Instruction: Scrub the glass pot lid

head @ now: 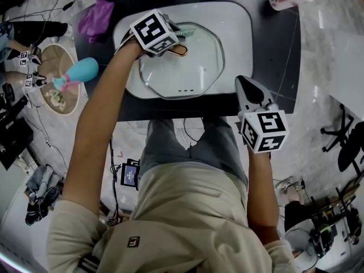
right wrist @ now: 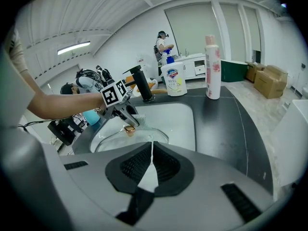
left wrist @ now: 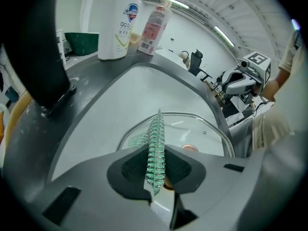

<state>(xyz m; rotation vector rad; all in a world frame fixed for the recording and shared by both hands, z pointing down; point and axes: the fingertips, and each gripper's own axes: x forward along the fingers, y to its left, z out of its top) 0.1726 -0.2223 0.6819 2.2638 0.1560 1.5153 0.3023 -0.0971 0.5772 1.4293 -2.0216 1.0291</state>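
Over knob-up glass pot lid (head: 187, 67), left tool (left wrist: 155, 163) tight on brush (left wrist: 156, 134) pointing forward, possibly touching; right tool (right wrist: 151, 161) closed.

Left tool (head: 173, 43) at upper centre of frame, arm stretched forward, jaws clamped on brush (left wrist: 155, 148). Right tool (head: 245, 84) right of centre, arm bent, jaws pressed together.

A dark countertop (head: 273, 56) carries a white sink (head: 239, 21) sunk into its middle. The glass pot lid (head: 182, 67) lies flat in the basin. Behind the sink, a black faucet (right wrist: 143, 83), a white bottle (right wrist: 173, 79) and a tall pink bottle (right wrist: 211, 66) stand on the counter. A purple cloth (head: 95, 17) lies crumpled beside the sink.
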